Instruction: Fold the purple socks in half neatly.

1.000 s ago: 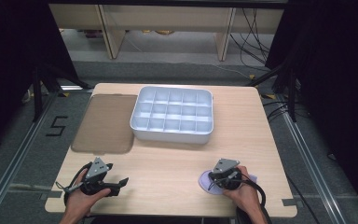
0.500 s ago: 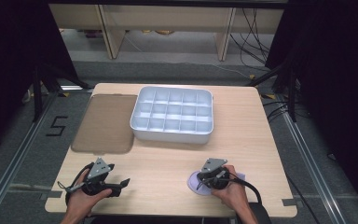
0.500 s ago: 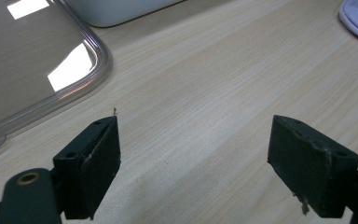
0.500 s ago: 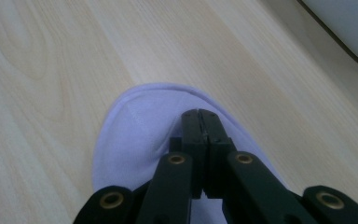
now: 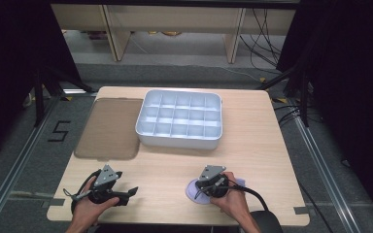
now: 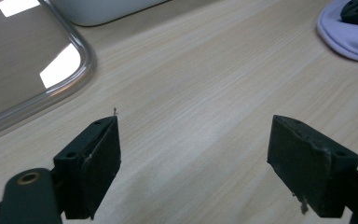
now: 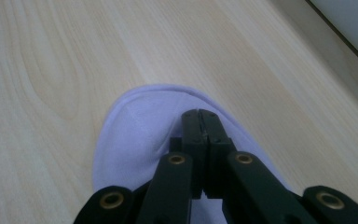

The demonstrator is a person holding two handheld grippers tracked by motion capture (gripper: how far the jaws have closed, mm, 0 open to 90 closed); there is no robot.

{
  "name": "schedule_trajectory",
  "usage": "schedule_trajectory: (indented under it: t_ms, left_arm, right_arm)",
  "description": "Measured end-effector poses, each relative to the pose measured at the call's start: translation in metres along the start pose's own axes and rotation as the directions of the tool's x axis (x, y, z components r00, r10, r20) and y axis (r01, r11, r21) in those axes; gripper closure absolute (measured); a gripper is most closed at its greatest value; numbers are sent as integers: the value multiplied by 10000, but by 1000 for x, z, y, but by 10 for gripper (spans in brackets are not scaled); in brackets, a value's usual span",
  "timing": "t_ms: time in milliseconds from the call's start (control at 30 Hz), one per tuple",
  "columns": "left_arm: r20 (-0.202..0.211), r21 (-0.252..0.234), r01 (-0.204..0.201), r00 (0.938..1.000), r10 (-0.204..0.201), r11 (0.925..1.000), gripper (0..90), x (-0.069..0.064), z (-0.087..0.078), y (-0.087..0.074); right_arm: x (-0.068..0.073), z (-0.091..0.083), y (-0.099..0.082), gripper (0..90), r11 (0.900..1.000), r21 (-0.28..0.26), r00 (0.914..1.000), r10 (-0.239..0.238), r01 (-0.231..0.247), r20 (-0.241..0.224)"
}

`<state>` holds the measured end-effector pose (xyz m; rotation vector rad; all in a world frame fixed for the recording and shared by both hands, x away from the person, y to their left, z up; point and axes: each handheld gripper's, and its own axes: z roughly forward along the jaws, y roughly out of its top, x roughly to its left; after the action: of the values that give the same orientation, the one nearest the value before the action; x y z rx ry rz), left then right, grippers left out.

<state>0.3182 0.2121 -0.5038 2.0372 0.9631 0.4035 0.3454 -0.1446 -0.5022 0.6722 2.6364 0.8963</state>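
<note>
A lilac cloth (image 5: 193,190) lies flat on the wooden table (image 5: 252,150) near its front edge. My right gripper (image 5: 200,192) is on top of it with its jaws shut together. In the right gripper view the right gripper's (image 7: 200,114) tips meet at the middle of the cloth (image 7: 135,130), which creases toward them and appears pinched from below. My left gripper (image 5: 128,192) rests at the front left, open. In the left gripper view the left gripper (image 6: 193,140) has only bare wood between its wide-apart jaws, and the cloth (image 6: 349,37) shows at the far upper right.
A white tray with several compartments (image 5: 179,141) stands at the table's middle back. Its smoky transparent lid (image 5: 109,128) lies flat to the left of it, and a lid corner (image 6: 51,70) is near the left gripper. Cables trail off the front edge.
My right gripper has slid left along the front of the table, and the lilac cloth has gone with it. The left gripper has stayed where it was.
</note>
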Motion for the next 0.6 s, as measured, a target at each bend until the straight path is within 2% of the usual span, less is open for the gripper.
schedule_trajectory:
  t_ms: [33, 67, 133, 167, 200, 233, 300, 333, 367, 400, 433, 533, 600]
  left_arm:
    - [101, 33, 0, 9999, -1, 10000, 168, -1, 1, 1]
    - [115, 144, -180, 9998, 179, 9997, 169, -1, 1, 1]
    - [92, 64, -157, 9998, 157, 9999, 169, -3, 2, 2]
    - [235, -7, 15, 9997, -15, 10000, 169, -5, 4, 3]
    - [235, -7, 15, 9997, -15, 10000, 170, -5, 4, 3]
    - [360, 243, -374, 9987, 365, 9990, 171, -3, 4, 4]
    - [356, 54, -215, 9991, 213, 9998, 172, -5, 6, 4]
    - [421, 18, -298, 9987, 297, 9996, 172, -5, 7, 5]
    - [468, 194, -419, 9981, 410, 9989, 173, -5, 7, 6]
    - [522, 175, -311, 9982, 302, 9994, 175, -6, 8, 6]
    - [519, 104, -383, 9979, 377, 9992, 177, -7, 9, 6]
    - [598, 102, -598, 9965, 590, 9982, 183, -9, 11, 7]
    - [608, 74, -508, 9969, 503, 9987, 184, -11, 12, 7]
  right_arm:
    - [2, 2, 3, 900, 9999, 53, 9999, -141, 141, 53]
    - [5, 4, 7, 900, 9993, 115, 9993, -360, 360, 53]
    - [9, 10, 14, 900, 9984, 146, 9985, -549, 548, 55]
    - [15, 15, 23, 900, 9981, 238, 9984, -560, 561, -35]
    - [15, 15, 23, 900, 9981, 238, 9984, -560, 561, -35]
    - [19, 20, 30, 900, 9978, 284, 9981, -601, 604, -128]
    - [22, 23, 34, 900, 9974, 286, 9978, -658, 659, -67]
    - [22, 26, 38, 900, 9956, 341, 9962, -872, 874, -77]
    - [24, 29, 41, 900, 9961, 324, 9966, -827, 826, 0]
    - [24, 31, 44, 900, 9948, 365, 9954, -952, 955, -95]
    - [26, 34, 47, 900, 9961, 312, 9966, -824, 823, 20]
    - [28, 41, 54, 900, 9971, 248, 9974, -717, 718, -33]
    - [31, 44, 58, 900, 9980, 200, 9981, -596, 598, -151]
